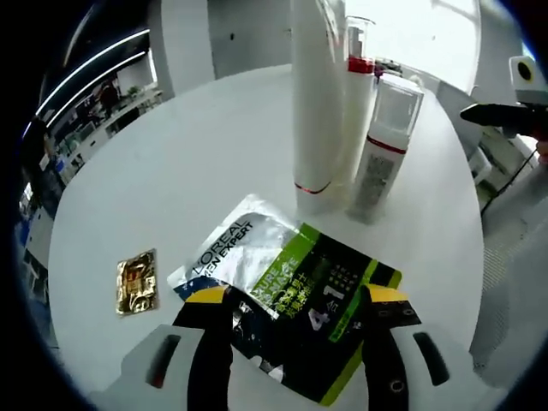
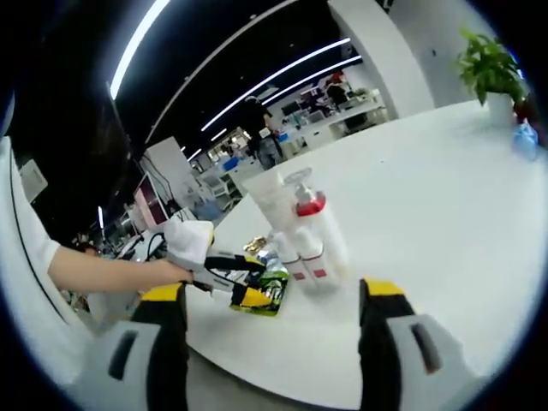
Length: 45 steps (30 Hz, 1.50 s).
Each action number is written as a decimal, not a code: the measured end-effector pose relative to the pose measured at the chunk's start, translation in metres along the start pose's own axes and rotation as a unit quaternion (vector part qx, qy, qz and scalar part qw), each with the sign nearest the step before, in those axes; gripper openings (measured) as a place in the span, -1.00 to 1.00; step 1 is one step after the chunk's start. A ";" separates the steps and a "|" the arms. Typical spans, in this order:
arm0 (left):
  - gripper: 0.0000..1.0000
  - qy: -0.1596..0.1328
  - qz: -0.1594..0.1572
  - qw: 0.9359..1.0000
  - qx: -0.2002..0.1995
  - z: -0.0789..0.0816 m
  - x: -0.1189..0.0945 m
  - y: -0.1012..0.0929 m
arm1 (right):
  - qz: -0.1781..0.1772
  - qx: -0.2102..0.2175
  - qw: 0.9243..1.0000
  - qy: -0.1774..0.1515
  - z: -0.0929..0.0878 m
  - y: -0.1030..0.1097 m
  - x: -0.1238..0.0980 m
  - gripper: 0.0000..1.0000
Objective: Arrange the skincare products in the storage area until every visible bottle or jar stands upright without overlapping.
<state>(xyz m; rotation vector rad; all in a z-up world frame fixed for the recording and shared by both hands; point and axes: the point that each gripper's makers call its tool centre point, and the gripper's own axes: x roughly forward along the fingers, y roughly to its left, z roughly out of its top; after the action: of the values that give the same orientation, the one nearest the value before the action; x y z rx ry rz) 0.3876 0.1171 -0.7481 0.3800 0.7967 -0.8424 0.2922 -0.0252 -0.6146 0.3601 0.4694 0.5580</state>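
Three white containers stand upright and close together on the round white table (image 1: 171, 171): a tall tube with a red band (image 1: 312, 103), a pump bottle with a red collar (image 1: 356, 94) and a shorter bottle with a clear cap (image 1: 385, 145). A silver, black and green L'Oreal sachet (image 1: 291, 300) lies flat in front of them. My left gripper (image 1: 300, 300) is open, its jaws standing either side of the sachet. The right gripper view shows the bottle group (image 2: 301, 227), the sachet (image 2: 264, 298) and the left gripper (image 2: 235, 276) in a gloved hand. My right gripper (image 2: 272, 291) is open, well back from them.
A small gold sachet (image 1: 137, 282) lies on the table left of the big one. The right gripper (image 1: 514, 116) pokes in at the table's right edge. A potted plant (image 2: 488, 60) and a blue object (image 2: 524, 137) sit at the table's far side. Office desks lie beyond.
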 end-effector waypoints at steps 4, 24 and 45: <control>0.16 0.004 0.002 1.000 0.000 0.000 0.000 0.000 | 0.000 -0.001 1.000 -0.002 0.001 0.000 0.000 0.66; 0.22 0.015 0.015 1.000 -0.003 0.002 -0.016 -0.012 | -0.004 -0.025 1.000 -0.014 0.008 0.002 -0.019 0.67; 0.44 -0.030 0.054 0.995 -0.074 -0.019 -0.077 -0.032 | -0.040 -0.041 0.998 -0.018 0.002 -0.009 -0.022 0.74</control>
<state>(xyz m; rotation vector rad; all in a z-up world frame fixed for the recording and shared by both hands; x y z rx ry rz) 0.3224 0.1485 -0.7022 0.2625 0.7718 -0.6864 0.2809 -0.0454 -0.6101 0.2715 0.4231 0.4911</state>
